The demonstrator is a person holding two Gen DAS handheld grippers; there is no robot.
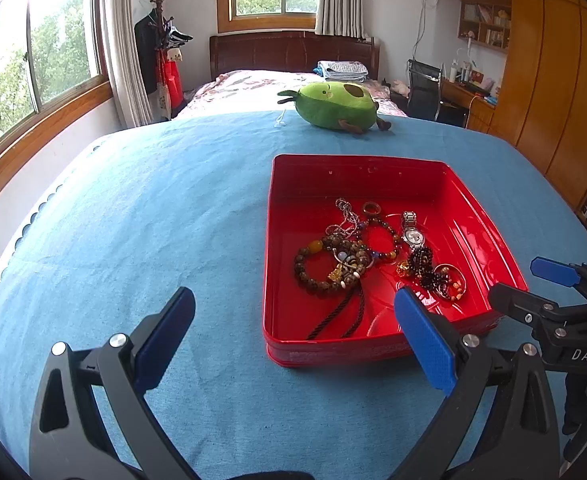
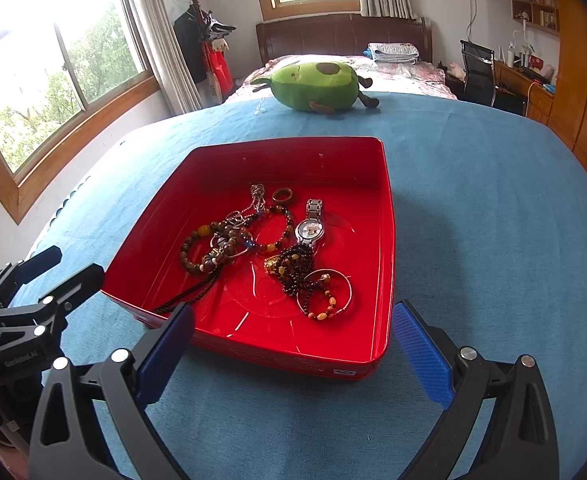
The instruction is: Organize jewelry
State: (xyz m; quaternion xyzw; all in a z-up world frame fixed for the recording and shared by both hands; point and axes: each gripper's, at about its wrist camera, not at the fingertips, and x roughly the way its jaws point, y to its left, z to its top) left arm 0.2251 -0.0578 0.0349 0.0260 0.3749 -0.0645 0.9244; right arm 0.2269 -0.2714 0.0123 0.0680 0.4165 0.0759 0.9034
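On the blue cloth (image 1: 133, 220) you're hovering both tongs, left (image 1: 293, 336) and right (image 2: 293, 344), gaping wide and gripping nothing, just short of the red tin (image 2: 387, 240), where the jewelry (image 2: 265, 248) is lying tangled together, within easy reach.

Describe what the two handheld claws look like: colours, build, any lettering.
Both match: black plastic arms with triangular cut-outs, silver round-head pivot bolts, and flat blue textured pads on the fingertips. The left claw and right claw are each seen from their own camera. The right one's body shows white "DAS" lettering; the left one's body bears a small white word, too blurred to read surely. No cables or sleeves show.
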